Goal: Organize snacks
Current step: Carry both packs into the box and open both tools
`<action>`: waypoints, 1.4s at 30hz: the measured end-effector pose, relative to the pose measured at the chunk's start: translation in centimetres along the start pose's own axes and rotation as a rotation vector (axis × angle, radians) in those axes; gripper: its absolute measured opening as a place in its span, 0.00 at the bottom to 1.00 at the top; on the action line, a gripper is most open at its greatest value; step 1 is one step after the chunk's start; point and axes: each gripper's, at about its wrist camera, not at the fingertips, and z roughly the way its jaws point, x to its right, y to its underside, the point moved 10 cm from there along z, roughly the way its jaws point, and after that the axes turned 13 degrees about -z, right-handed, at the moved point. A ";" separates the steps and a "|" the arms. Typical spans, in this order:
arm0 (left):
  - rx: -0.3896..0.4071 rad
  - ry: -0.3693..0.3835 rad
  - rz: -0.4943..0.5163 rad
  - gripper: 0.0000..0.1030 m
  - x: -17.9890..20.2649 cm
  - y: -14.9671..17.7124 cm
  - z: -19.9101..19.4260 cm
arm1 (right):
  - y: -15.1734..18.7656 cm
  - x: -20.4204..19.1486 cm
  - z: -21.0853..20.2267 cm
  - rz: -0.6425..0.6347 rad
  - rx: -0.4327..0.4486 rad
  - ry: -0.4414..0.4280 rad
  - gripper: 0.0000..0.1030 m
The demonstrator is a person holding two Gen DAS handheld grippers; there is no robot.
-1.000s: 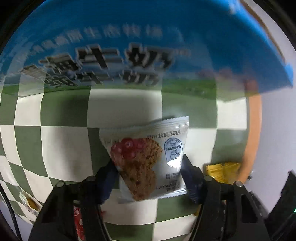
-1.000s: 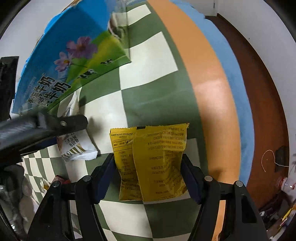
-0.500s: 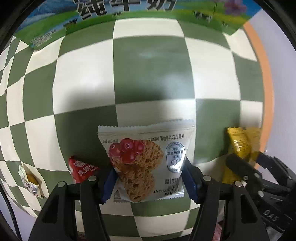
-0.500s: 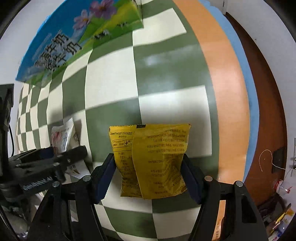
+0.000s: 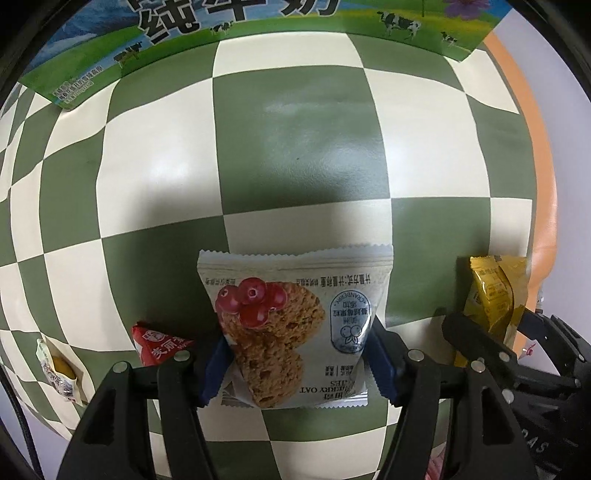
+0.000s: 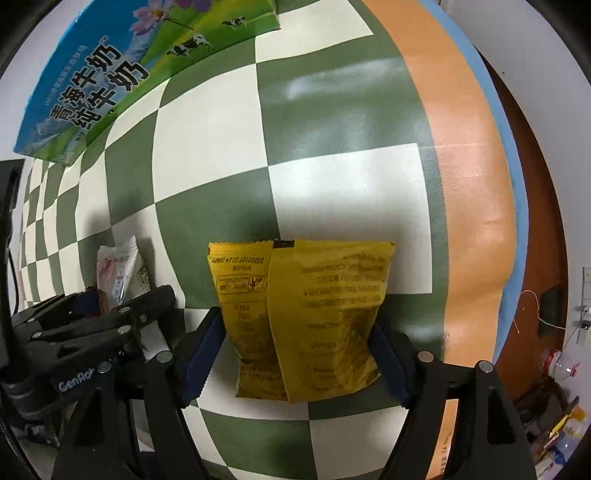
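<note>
My left gripper (image 5: 299,354) points straight down over the green and white checked cloth (image 5: 295,122). Its jaws are closing on a white cranberry oat cookie packet (image 5: 295,325), and both blue pads press its sides. My right gripper (image 6: 295,347) has two yellow snack packets (image 6: 314,317) between its jaws. Those jaws are opening, and the pads still touch the packets' edges. The two grippers stand side by side: the right gripper (image 5: 506,325) shows at the right of the left wrist view. The left gripper (image 6: 110,314) and its cookie packet (image 6: 118,273) show at the left of the right wrist view.
A blue and green milk carton box (image 5: 258,22) lies at the far side of the cloth. A red packet (image 5: 159,343) and a small clear packet (image 5: 55,365) lie left of the left gripper. An orange band (image 6: 469,184) edges the table on the right, with brown floor beyond.
Both grippers have drawn back from the milk box and come lower over the cloth, still carrying their packets. The right jaws have spread a little wider around the yellow packets.
</note>
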 end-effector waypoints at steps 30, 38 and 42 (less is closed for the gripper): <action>0.338 0.173 0.000 0.49 -3.6 -16.6 -25.1 | -18.1 -5.0 -20.3 -0.116 0.397 -0.146 0.57; 0.257 0.035 -0.011 0.49 -7.0 -25.0 -20.3 | -28.5 -3.8 -17.6 -0.141 0.309 -0.026 0.57; 0.178 0.005 -0.047 0.49 -8.8 -27.4 -16.4 | -31.7 -3.0 -14.5 -0.136 0.230 0.004 0.57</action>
